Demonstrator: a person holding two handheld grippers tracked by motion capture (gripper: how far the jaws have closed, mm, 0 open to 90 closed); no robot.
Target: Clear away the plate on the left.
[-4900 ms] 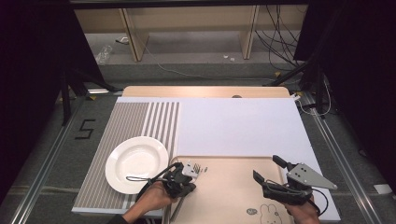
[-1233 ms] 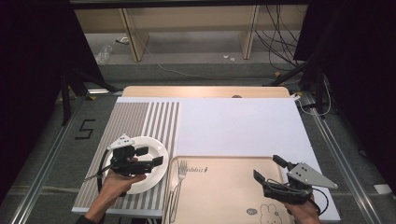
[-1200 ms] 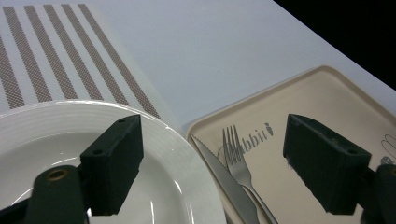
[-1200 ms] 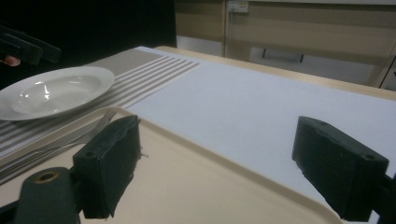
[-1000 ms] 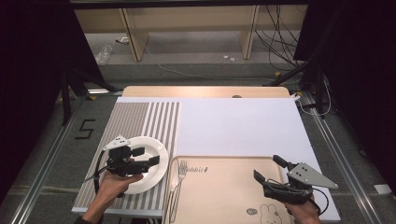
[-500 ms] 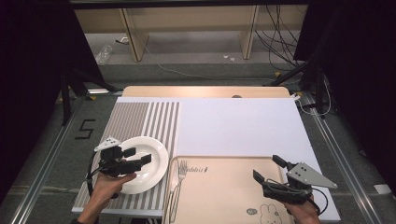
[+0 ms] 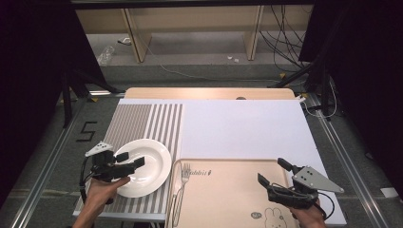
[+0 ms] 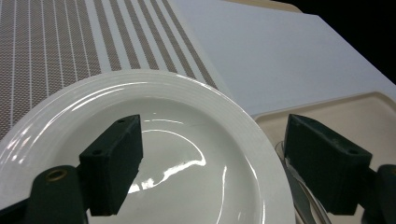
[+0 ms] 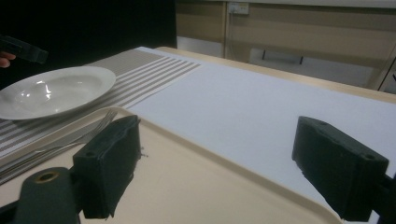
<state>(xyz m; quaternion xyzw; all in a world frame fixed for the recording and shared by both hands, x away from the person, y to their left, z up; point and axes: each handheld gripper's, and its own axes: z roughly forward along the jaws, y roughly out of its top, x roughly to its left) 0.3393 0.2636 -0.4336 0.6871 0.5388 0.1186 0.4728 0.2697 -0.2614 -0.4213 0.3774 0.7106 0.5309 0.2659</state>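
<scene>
A white plate (image 7: 145, 167) lies on the striped placemat (image 7: 142, 126) at the near left of the bench (image 7: 209, 92), its right rim close to the left edge of a beige tray (image 7: 228, 199). The left hand-held gripper (image 7: 134, 160), held in the person's left hand (image 7: 102, 187), reaches in from the left over the plate's left part. It is released: in the left gripper view its 2 black jaws stand wide apart above the plate (image 8: 187, 154), the left one over the bowl, the right one past the rim toward the tray (image 8: 355, 116), with nothing between them.

A fork (image 7: 182, 183) lies lengthwise along the tray's left edge, tines pointing away from the person (at least 1 more piece of cutlery lies beside it, though I cannot tell which kind). The tray bears a small rabbit drawing (image 7: 274, 216) near its front right.

The right hand-held gripper (image 7: 273, 172) hovers over the tray's right part, also released, jaws spread on nothing; its own view looks across the tray (image 9: 210, 186) and the white mat (image 9: 261, 102) toward the plate (image 9: 56, 91) and fork (image 9: 88, 128).
</scene>
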